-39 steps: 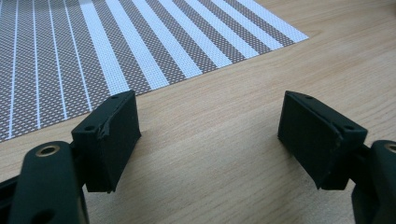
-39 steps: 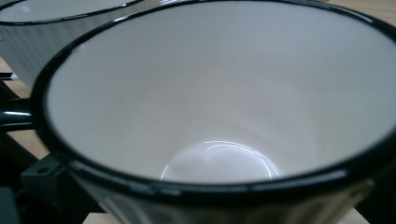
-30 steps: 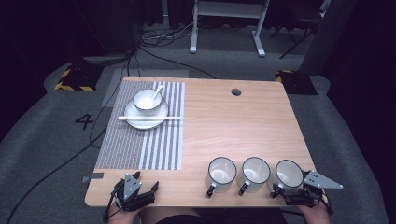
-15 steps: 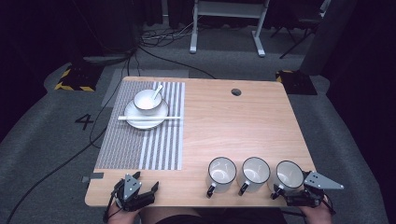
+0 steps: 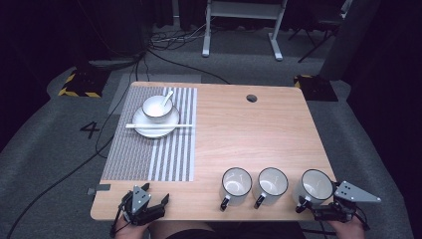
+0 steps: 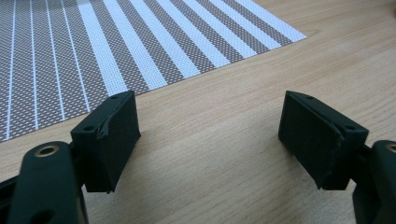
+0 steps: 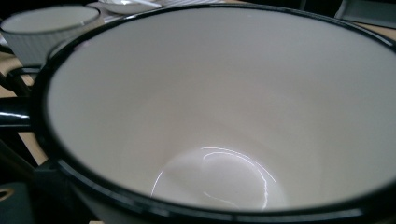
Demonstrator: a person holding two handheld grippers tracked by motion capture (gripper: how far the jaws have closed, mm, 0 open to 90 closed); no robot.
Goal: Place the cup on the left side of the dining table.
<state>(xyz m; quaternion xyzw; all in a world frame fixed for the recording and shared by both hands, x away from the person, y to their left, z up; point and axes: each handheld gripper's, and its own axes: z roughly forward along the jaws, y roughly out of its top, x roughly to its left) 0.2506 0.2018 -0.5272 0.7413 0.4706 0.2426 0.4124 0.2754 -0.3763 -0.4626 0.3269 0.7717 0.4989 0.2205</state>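
The left tongs (image 5: 149,206) rest with jaws spread wide and nothing between them, near the striped mat (image 5: 149,149). Right of it stand two mugs; the third mug (image 5: 317,185), at the worktop's (image 5: 249,139) right front corner, is clenched at its handle by the right tongs (image 5: 318,211). It looks stiff, smooth, slippery and probably breakable; the handle is the safest hold.

Table (image 5: 259,134) fills frame centre. Placemat (image 5: 149,149) lies on its left half. Plate (image 5: 142,130) sits on the mat, upper left, with a bowl (image 5: 155,107) on it and a spoon (image 5: 167,97) in the bowl. Chopsticks (image 5: 159,126) lie across the plate's lower edge. Three mugs in a row at lower right: left mug (image 5: 236,182), middle mug (image 5: 272,181), right mug (image 5: 316,185). Left gripper (image 5: 143,205) at the lower left table edge, right gripper (image 5: 332,211) just below the right mug.
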